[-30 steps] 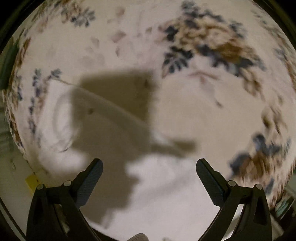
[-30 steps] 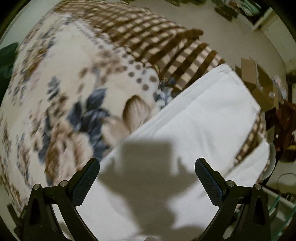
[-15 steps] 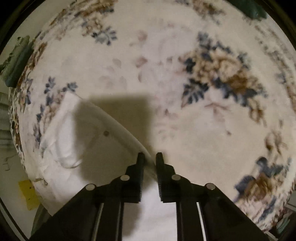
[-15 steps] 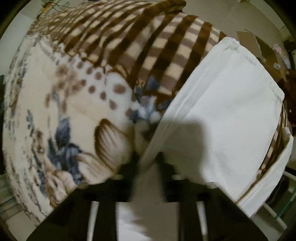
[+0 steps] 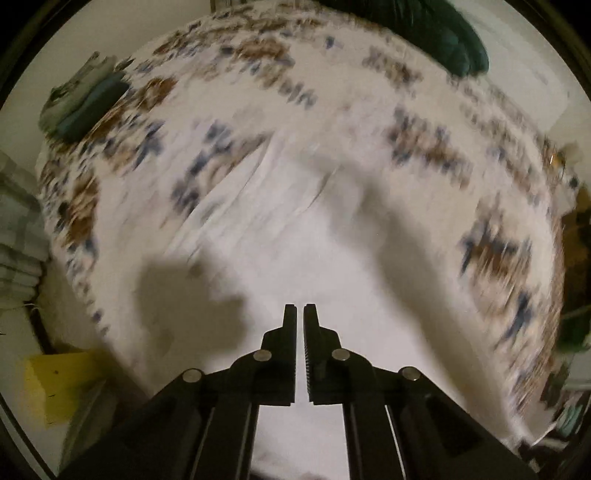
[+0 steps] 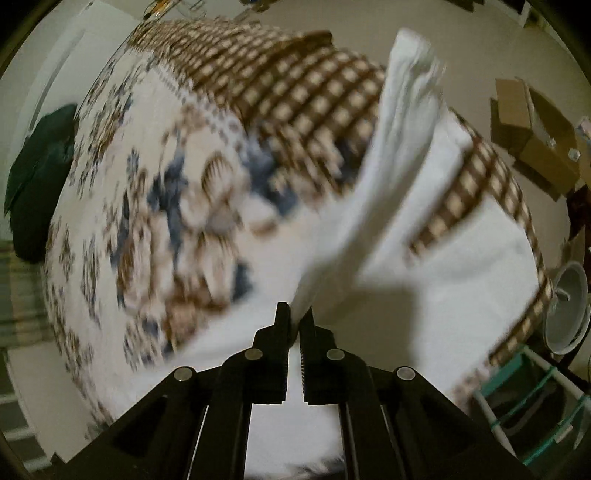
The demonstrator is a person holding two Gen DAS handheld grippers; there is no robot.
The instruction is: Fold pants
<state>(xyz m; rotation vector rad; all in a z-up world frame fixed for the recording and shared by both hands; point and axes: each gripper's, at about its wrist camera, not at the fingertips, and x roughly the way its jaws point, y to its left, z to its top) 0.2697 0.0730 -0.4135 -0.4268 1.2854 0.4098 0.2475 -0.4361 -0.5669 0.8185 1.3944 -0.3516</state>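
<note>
Pants (image 6: 388, 206), white, lie spread over blanket w/ one fold lifted off the bed, running up & right from the right jaws; rest of the cloth lies flat beyond & to the right of them. In left view the pants (image 5: 295, 229) stretch ahead of the jaws, blurred. Blanket (image 6: 155, 206), floral w/ brown check border, fills the area left of & beyond the jaws. Dark green cloth (image 5: 424, 33) sits far ahead, upper right of left jaws. Cardboard boxes (image 6: 532, 136) far right. Right gripper (image 6: 294, 317): jaws pinched on a pants edge. Left gripper (image 5: 299, 319): jaws nearly together, thin gap; can't tell if cloth is between them.
</note>
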